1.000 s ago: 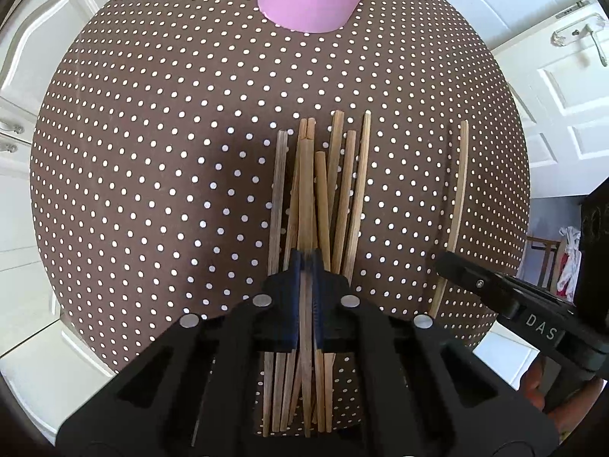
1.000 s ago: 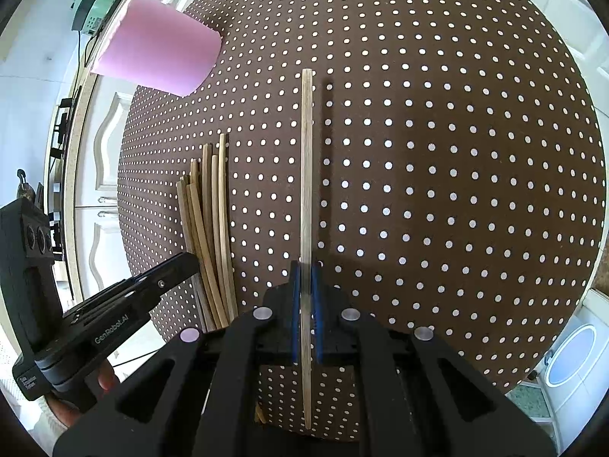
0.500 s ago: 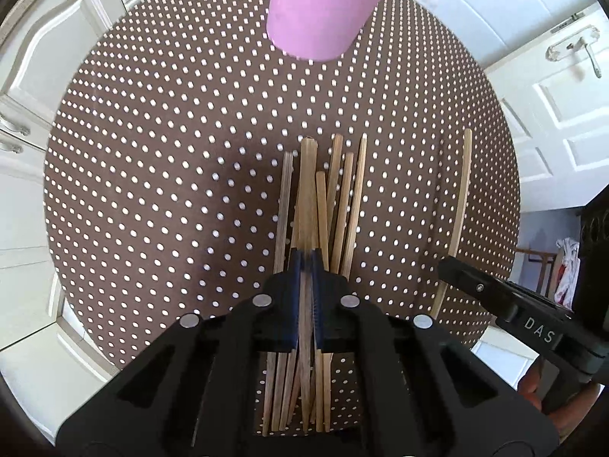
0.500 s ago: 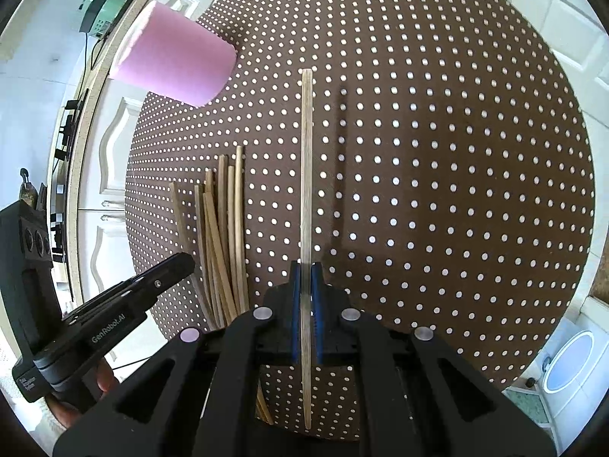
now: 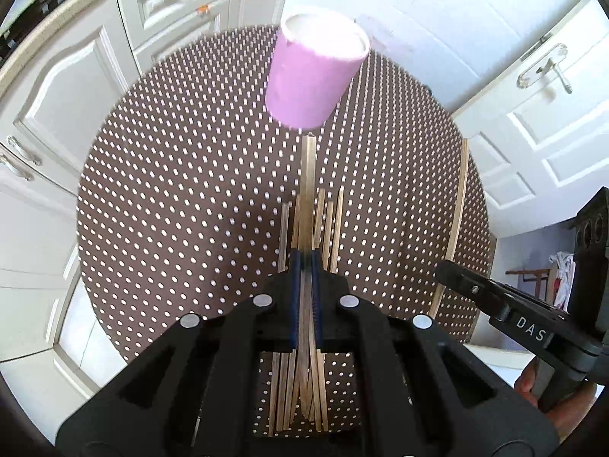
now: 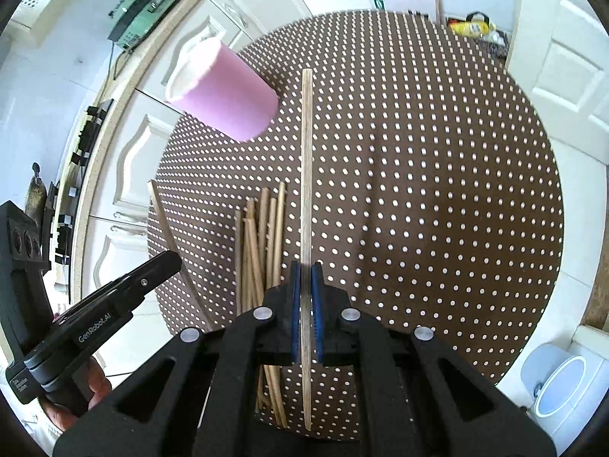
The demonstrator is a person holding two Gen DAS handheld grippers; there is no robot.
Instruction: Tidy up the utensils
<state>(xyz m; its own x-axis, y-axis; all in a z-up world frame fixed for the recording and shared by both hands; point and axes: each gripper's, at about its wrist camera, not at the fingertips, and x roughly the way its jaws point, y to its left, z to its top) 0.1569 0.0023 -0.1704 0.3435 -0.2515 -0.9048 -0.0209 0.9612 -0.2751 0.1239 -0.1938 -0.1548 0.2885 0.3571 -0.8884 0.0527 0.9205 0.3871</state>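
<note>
The round table (image 6: 437,198), covered in brown cloth with white dots, is bare over its whole right half, up to the curved edge. On the left half lies a bundle of wooden chopsticks (image 6: 262,236), and far behind it stands a pink cup (image 6: 228,91) near the far-left edge. The left gripper (image 5: 304,262) has its jaws pressed together on a pair of chopsticks (image 5: 308,175) lifted above the bundle, tips near the cup. The right gripper (image 6: 306,270) is clamped on a single chopstick (image 6: 306,152). The left tool reads "GenRobot.AI", and the right tool reads "DAS".
</note>
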